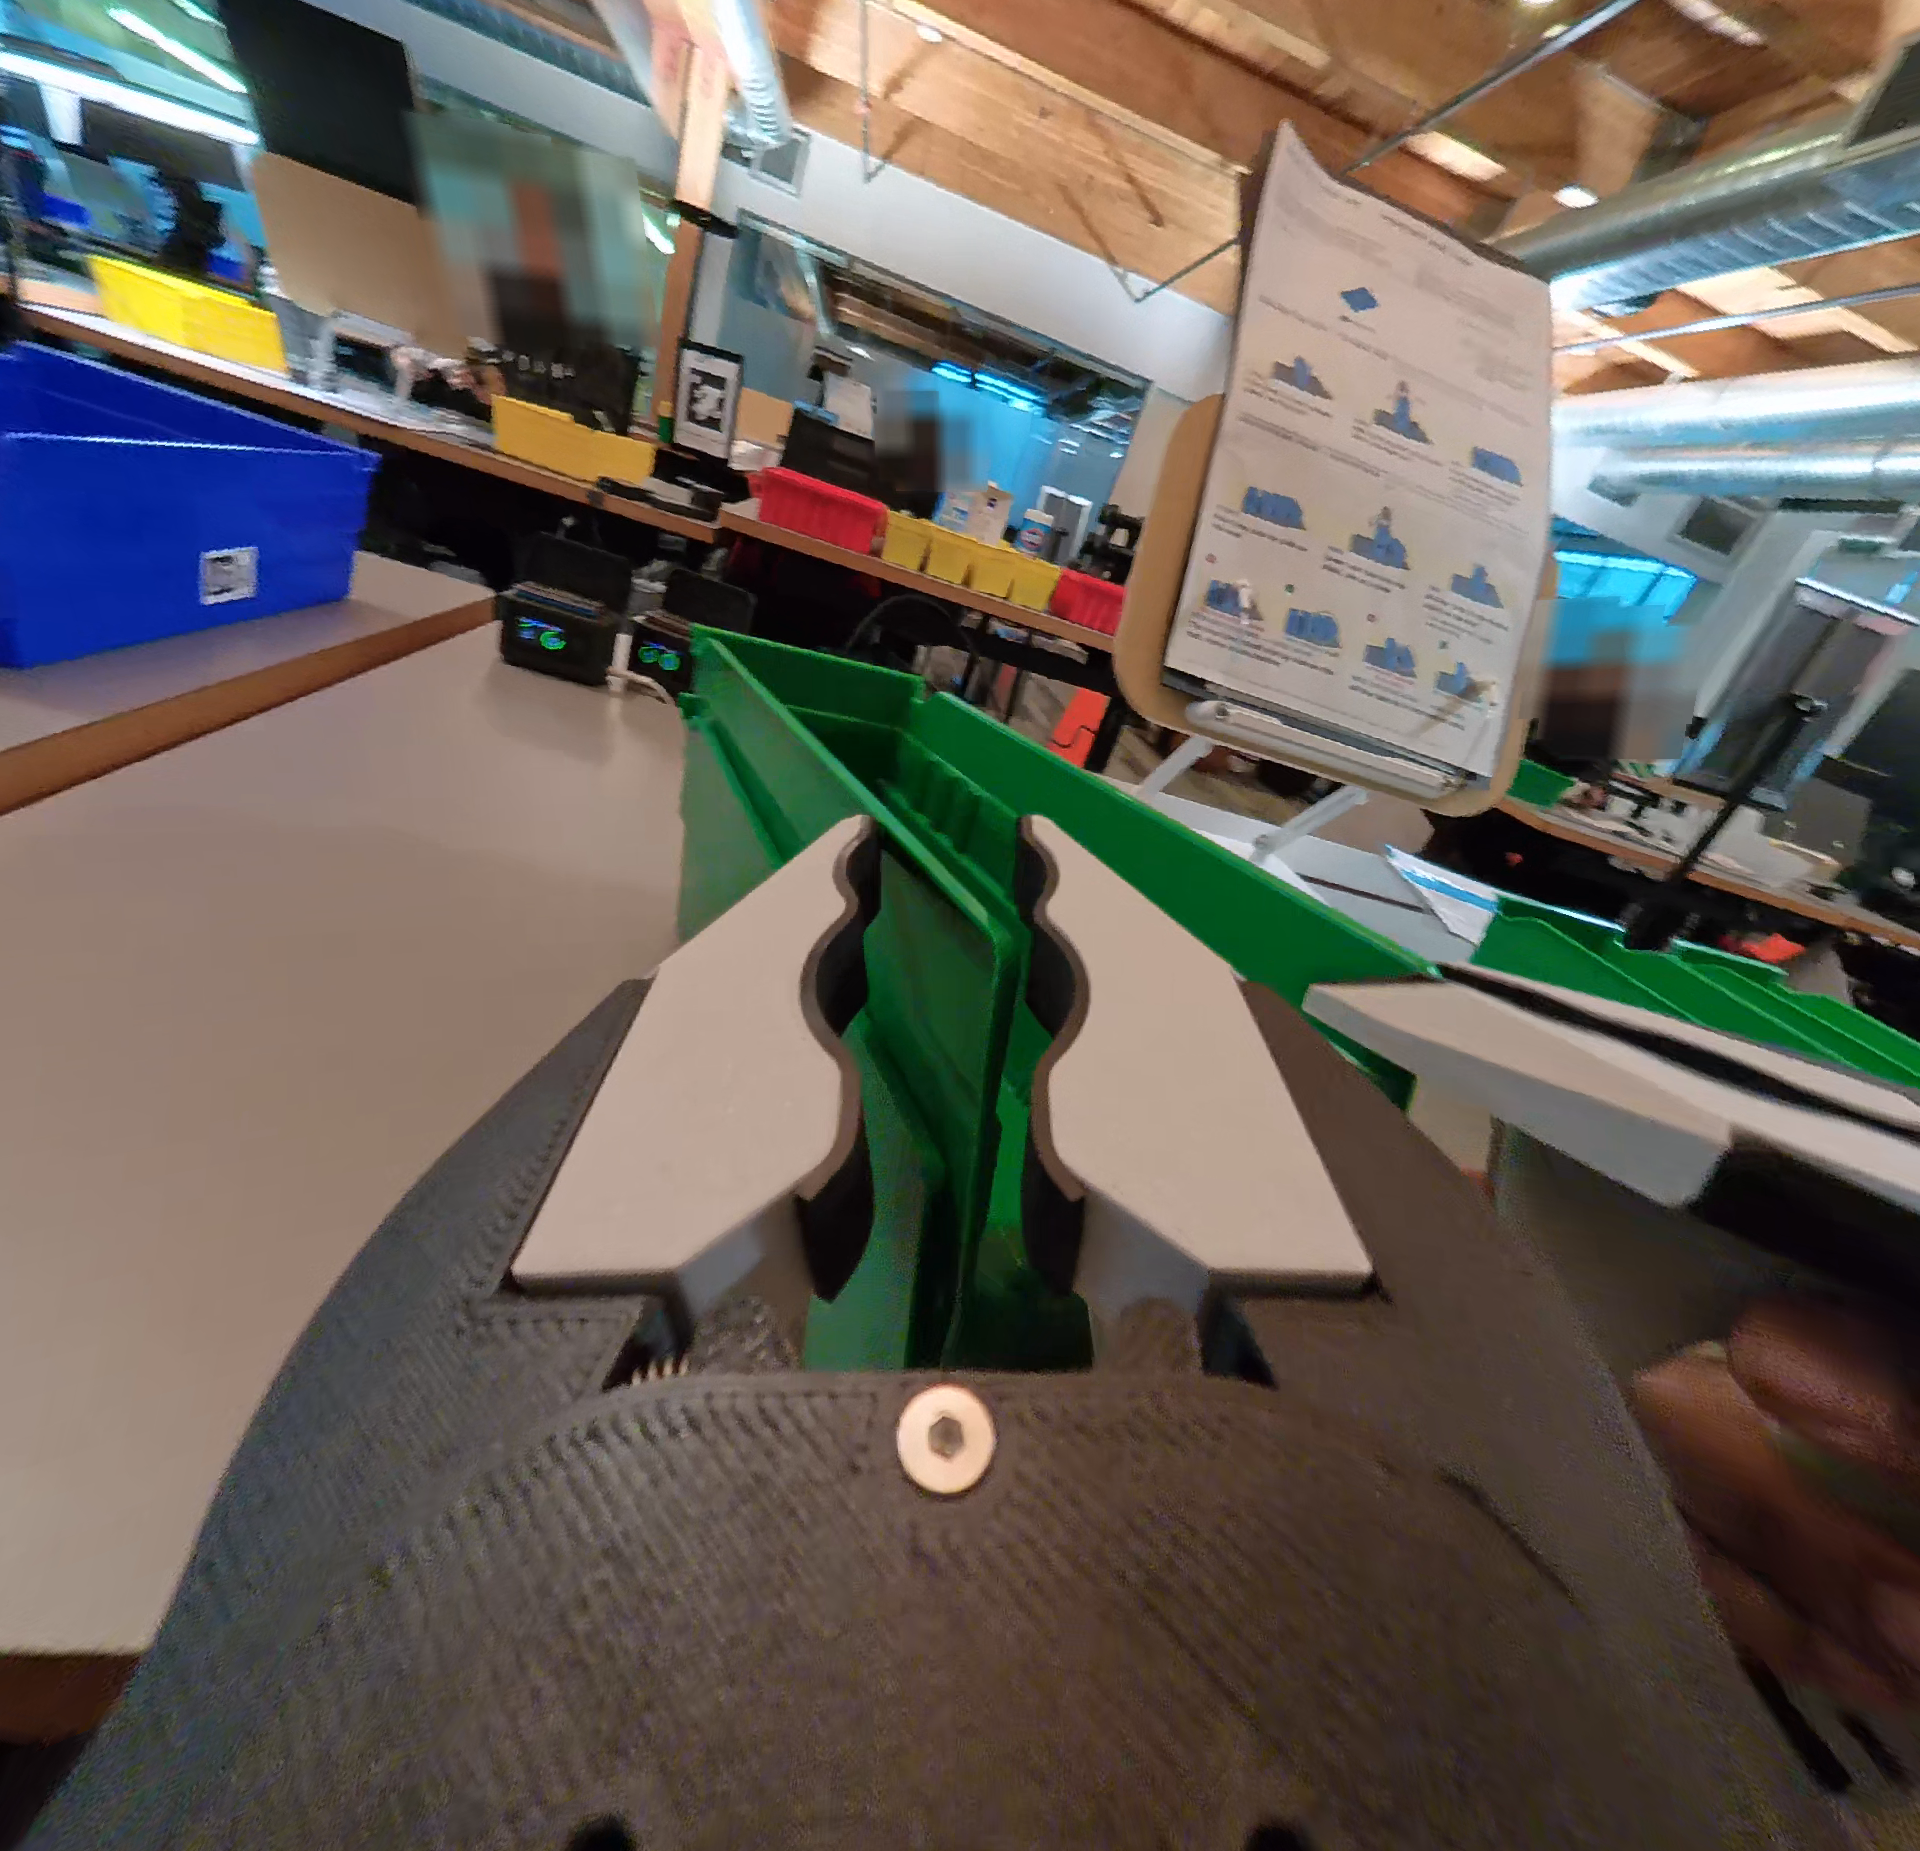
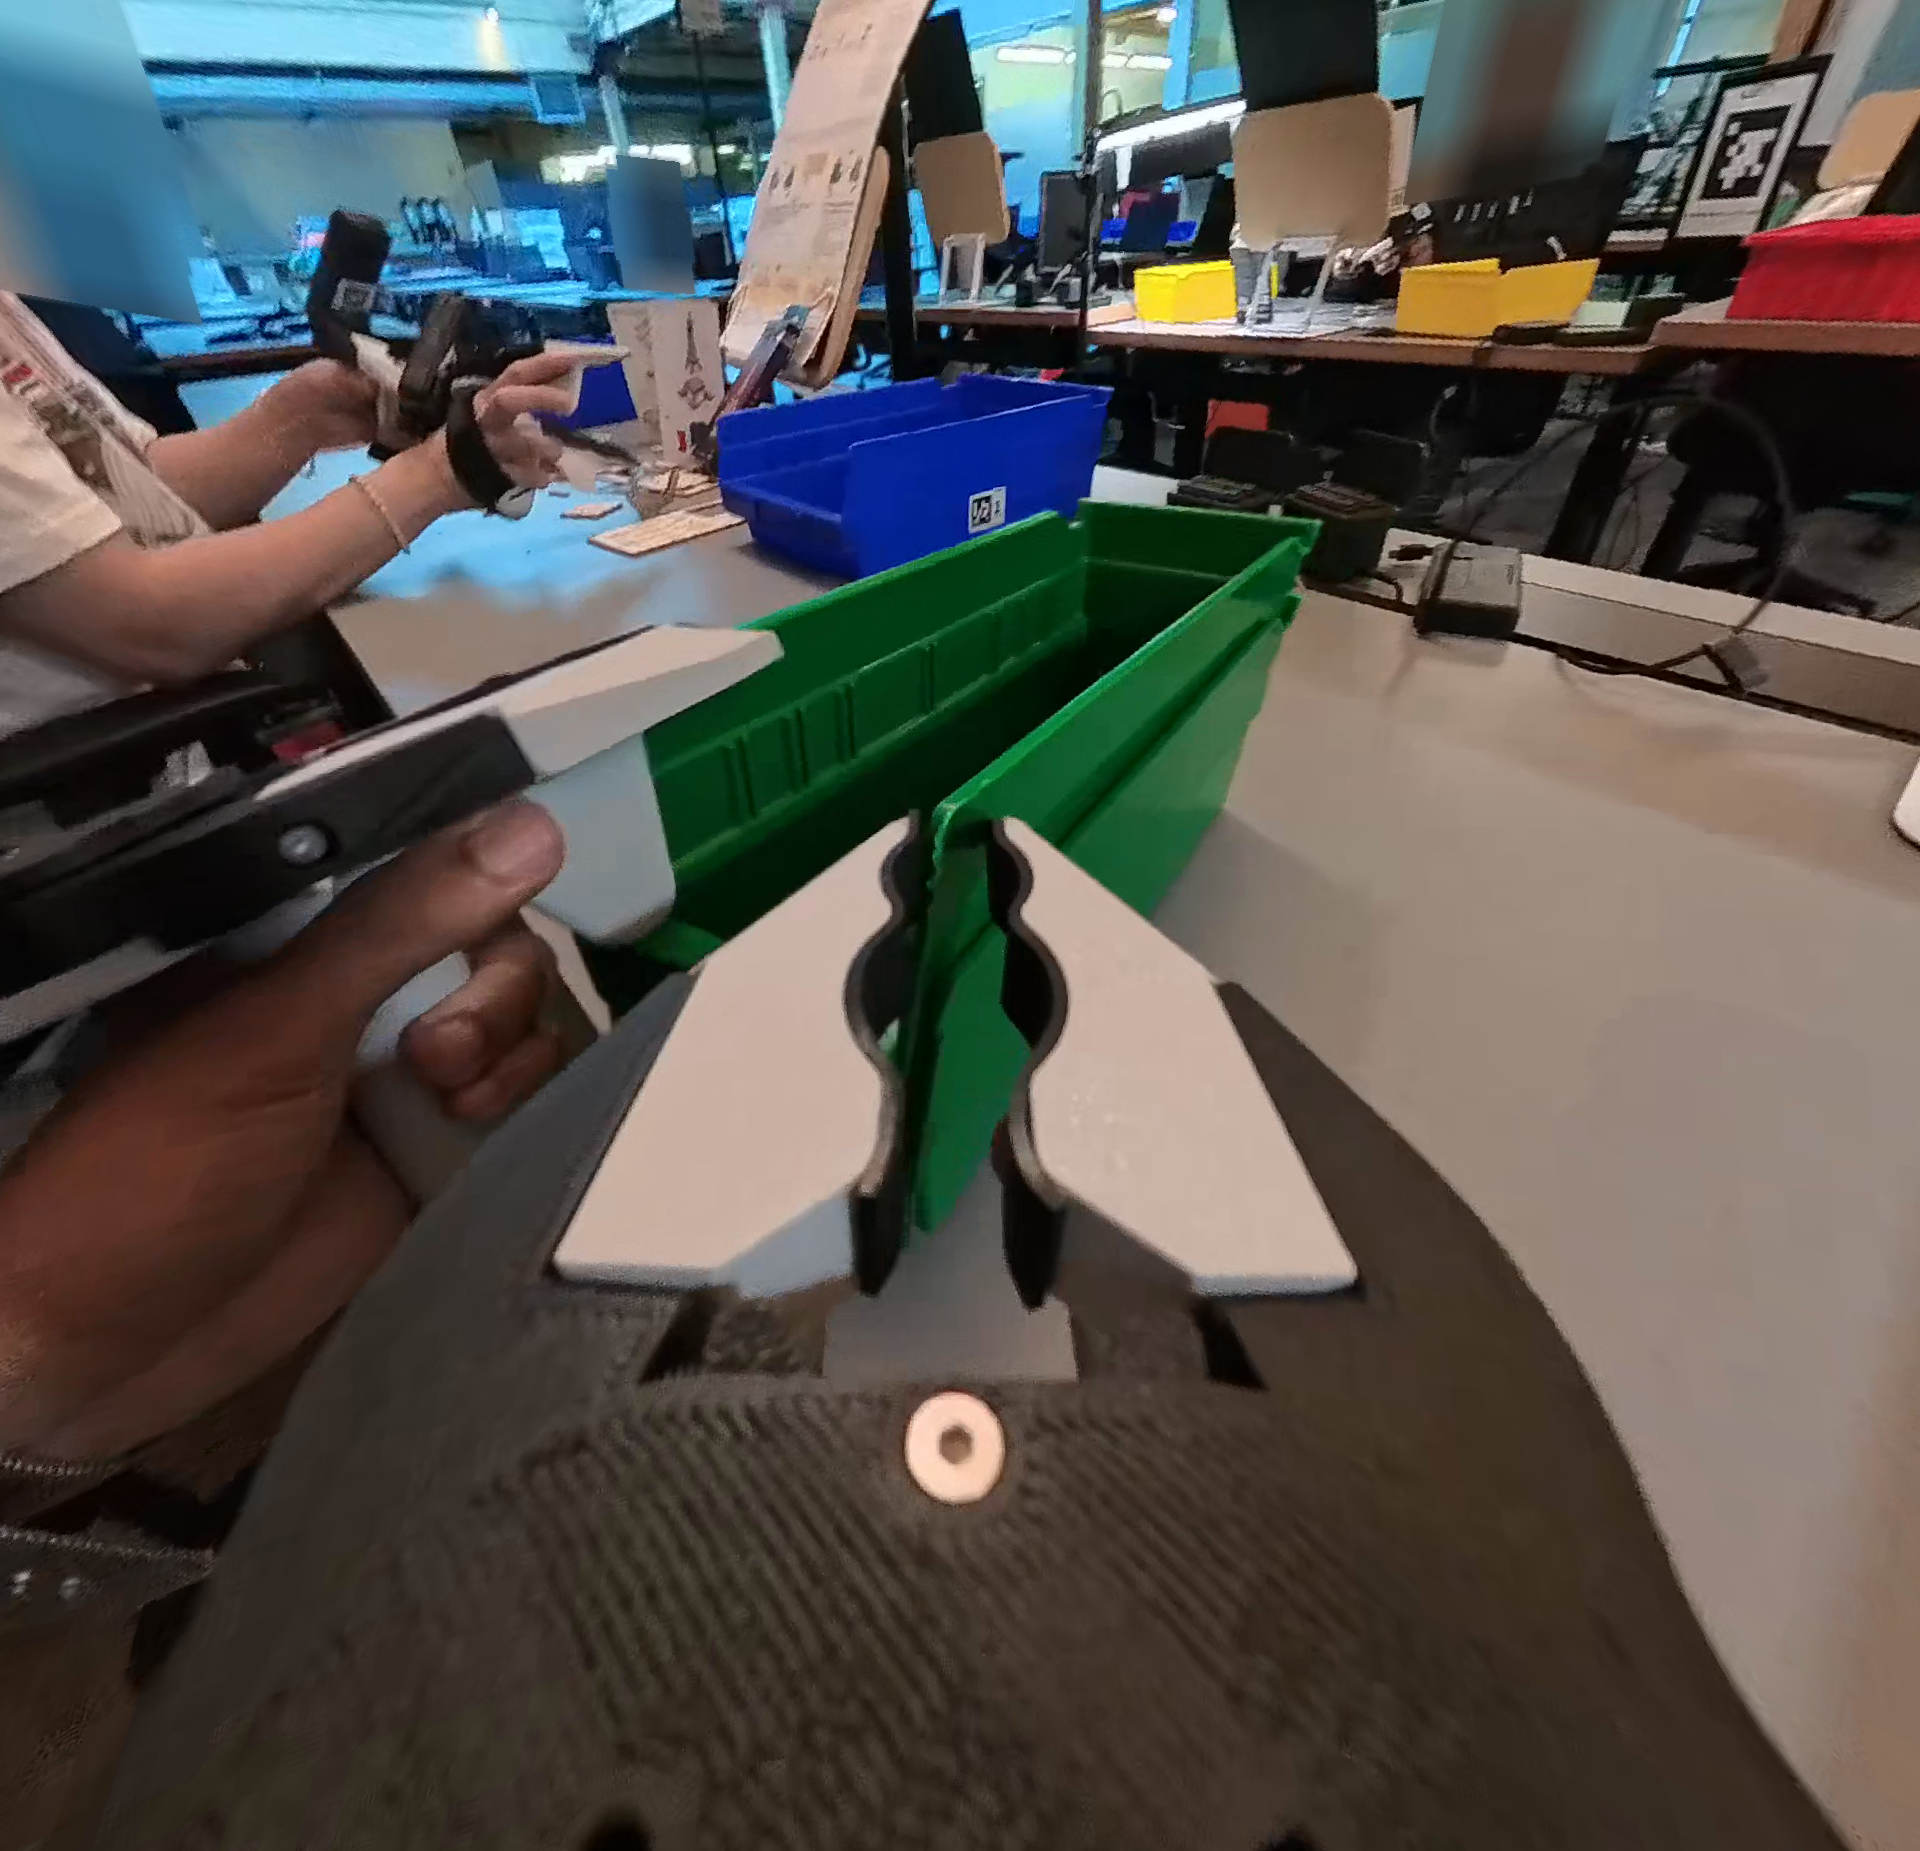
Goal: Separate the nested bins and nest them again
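Two long green bins (image 2: 862,700), one nested in the other, lie on the grey table (image 2: 1507,918); a doubled rim shows along the right wall. My right gripper (image 2: 958,830) is shut on the near end of that right wall. My left gripper (image 1: 945,835) is shut on the near end of the left wall of the green bins (image 1: 1143,825). It also shows in the right wrist view (image 2: 644,762), held by a hand. The right gripper shows in the left wrist view (image 1: 1351,1012). I cannot tell which of the two bins each gripper holds.
A blue bin (image 2: 914,471) stands beyond the green ones. A clipboard stand with a sheet (image 1: 1371,513) rises at the far right, more green bins (image 1: 1662,980) below it. Black chargers (image 2: 1340,528) and a cabled adapter (image 2: 1470,586) sit behind. Another person's hands (image 2: 436,388) work at the far left.
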Tool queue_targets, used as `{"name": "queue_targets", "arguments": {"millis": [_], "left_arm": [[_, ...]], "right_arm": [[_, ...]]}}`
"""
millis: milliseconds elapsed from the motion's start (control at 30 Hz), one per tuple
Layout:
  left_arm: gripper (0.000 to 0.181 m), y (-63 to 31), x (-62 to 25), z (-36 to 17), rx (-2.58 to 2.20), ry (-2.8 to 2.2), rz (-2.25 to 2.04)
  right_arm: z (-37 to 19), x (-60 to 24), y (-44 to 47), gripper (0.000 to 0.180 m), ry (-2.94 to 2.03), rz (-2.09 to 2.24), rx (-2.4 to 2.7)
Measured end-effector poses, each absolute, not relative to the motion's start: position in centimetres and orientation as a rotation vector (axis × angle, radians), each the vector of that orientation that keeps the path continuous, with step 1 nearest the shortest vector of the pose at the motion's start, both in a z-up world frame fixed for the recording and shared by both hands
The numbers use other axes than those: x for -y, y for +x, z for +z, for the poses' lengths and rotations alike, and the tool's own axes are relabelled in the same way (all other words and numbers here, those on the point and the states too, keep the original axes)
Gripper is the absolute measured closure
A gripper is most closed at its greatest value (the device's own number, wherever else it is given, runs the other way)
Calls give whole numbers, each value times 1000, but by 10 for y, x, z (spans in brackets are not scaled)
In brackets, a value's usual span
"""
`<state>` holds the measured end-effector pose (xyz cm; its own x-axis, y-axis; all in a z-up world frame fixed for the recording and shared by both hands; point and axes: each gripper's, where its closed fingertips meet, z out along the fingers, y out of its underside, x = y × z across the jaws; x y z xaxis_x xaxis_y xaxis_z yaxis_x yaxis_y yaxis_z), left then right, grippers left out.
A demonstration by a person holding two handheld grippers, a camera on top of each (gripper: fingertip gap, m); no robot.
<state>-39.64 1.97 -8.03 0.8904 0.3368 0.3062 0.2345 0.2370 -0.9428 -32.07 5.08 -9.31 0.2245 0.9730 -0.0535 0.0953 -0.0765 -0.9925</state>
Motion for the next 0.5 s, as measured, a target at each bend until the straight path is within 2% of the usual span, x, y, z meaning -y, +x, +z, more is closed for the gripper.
{"name": "queue_targets", "arguments": {"millis": [33, 133, 267, 500], "left_arm": [[155, -392, -22, -81, 476, -1355, 62], [148, -382, -27, -85, 405, -1390, 40], [129, -372, -29, -95, 341, -1458, 24], [128, -359, -28, -122, 384, -1597, -37]], "right_arm": [[-93, -55, -320, 171, -1436, 1046, 1060], [-88, -72, -317, 173, -1450, 1072, 985], [-80, -90, -315, 174, -1456, 1094, 923], [-83, -90, -314, 175, -1470, 1079, 881]]}}
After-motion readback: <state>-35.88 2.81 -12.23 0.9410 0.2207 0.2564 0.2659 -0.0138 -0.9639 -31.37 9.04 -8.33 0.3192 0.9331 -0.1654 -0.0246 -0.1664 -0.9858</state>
